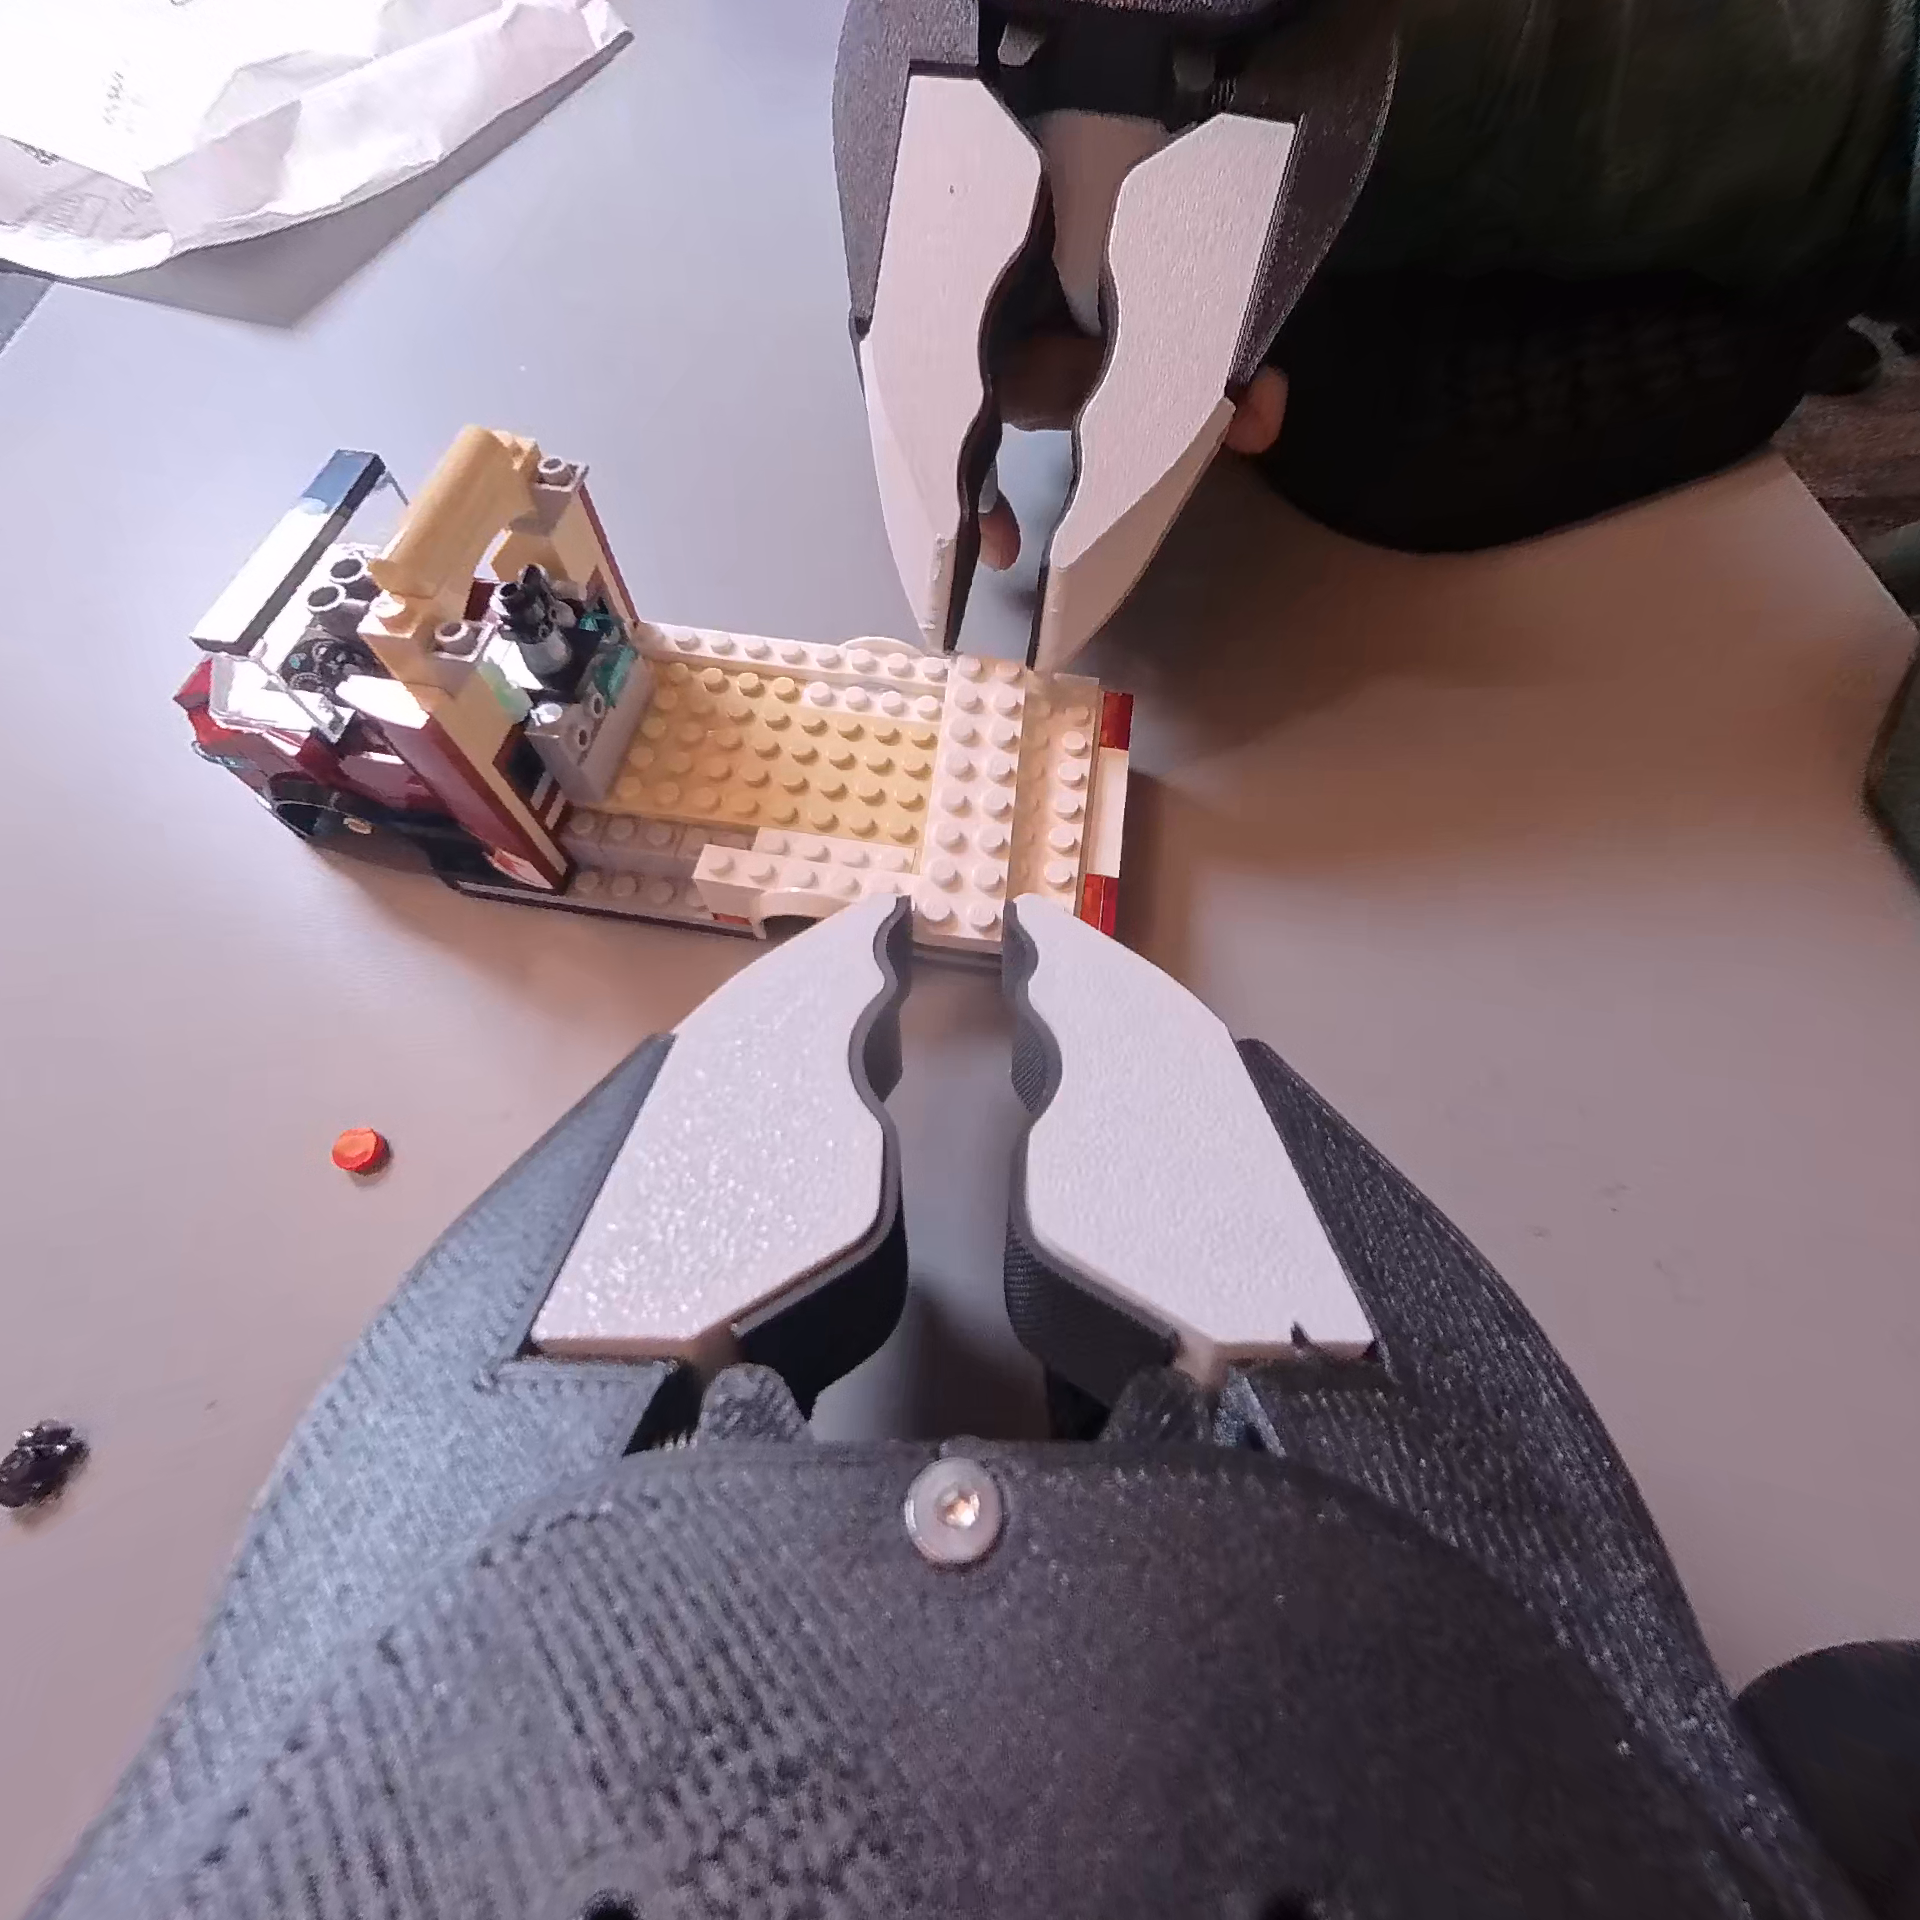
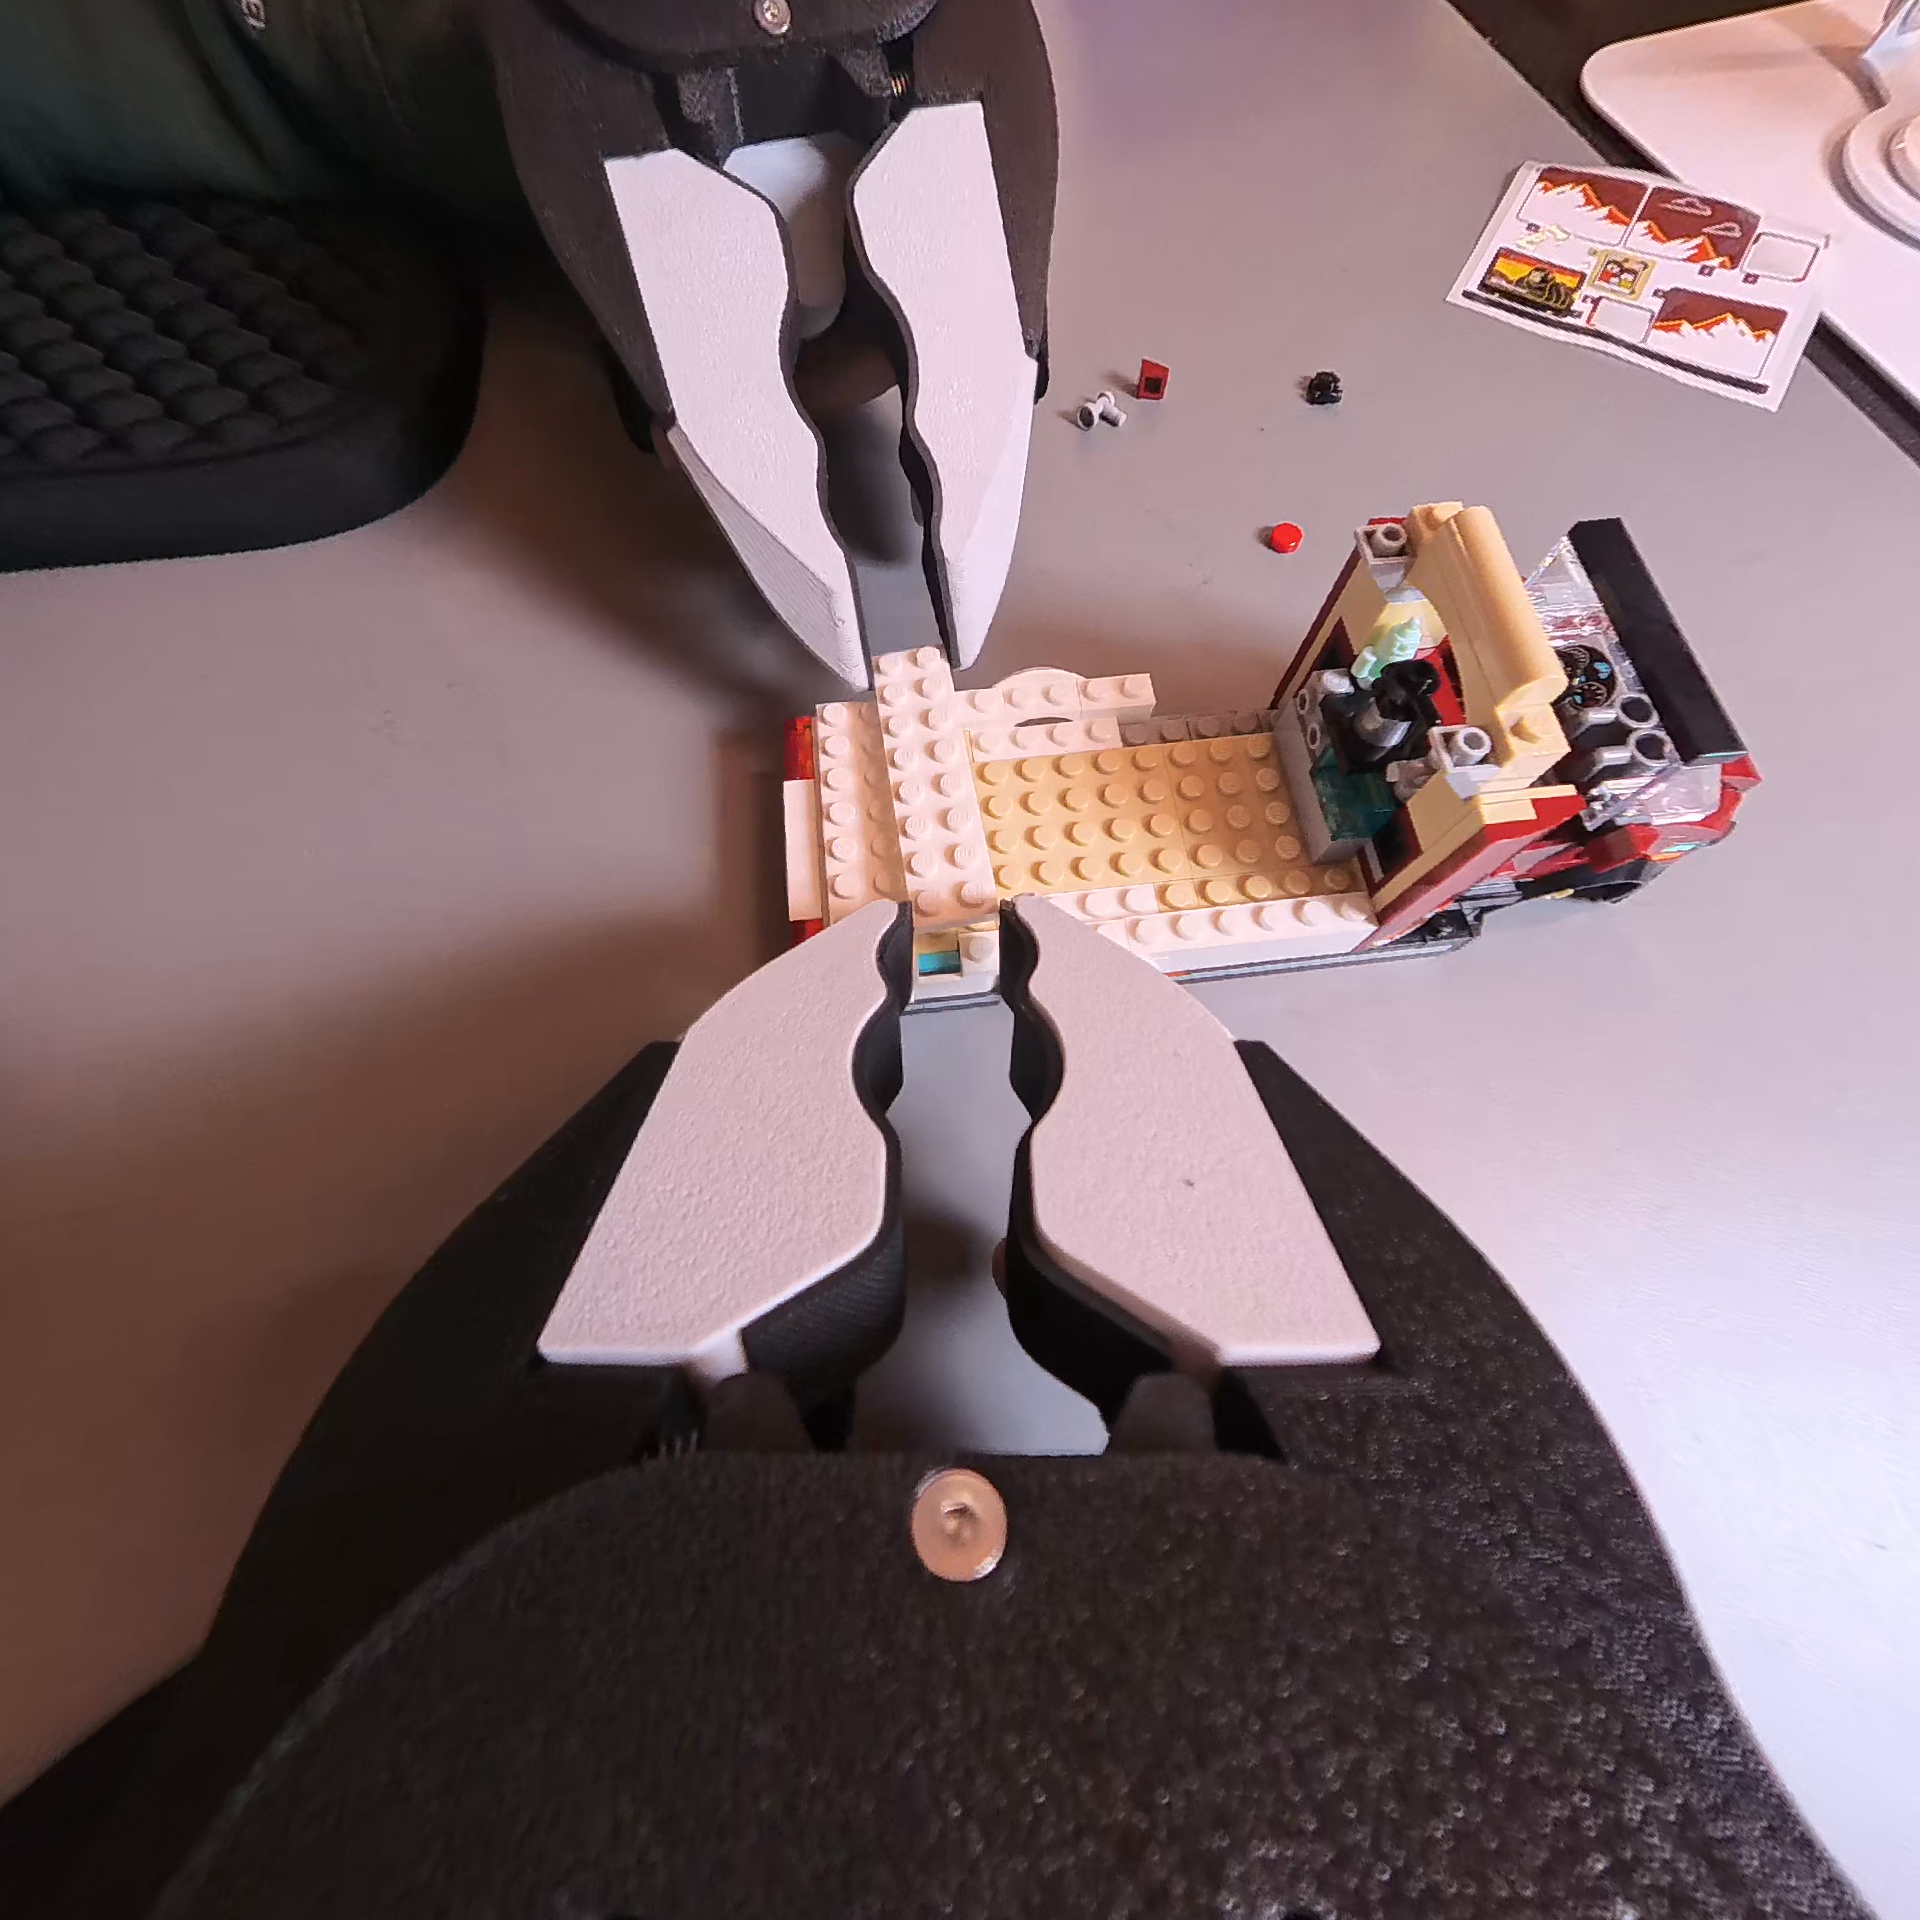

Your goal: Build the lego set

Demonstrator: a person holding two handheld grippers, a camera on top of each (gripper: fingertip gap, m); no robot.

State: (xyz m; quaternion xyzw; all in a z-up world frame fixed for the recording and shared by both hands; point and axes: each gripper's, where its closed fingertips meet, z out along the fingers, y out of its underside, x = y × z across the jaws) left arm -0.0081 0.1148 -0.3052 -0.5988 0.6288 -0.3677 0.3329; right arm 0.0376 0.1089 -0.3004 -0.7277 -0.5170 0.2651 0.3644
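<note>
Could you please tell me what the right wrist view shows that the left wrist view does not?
Only the right wrist view shows the sticker sheet, a small red brick, a small grey piece and a black mesh cushion. Only the left wrist view shows crumpled white paper. Both show the lego truck, the long white plate across its bed with the left gripper and right gripper at opposite ends, and the red round stud.

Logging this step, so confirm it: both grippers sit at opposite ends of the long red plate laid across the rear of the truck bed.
Wrong colour only. The long plate across the truck bed is white, as the right wrist view shows. The left gripper and right gripper do sit at its opposite ends.
</note>
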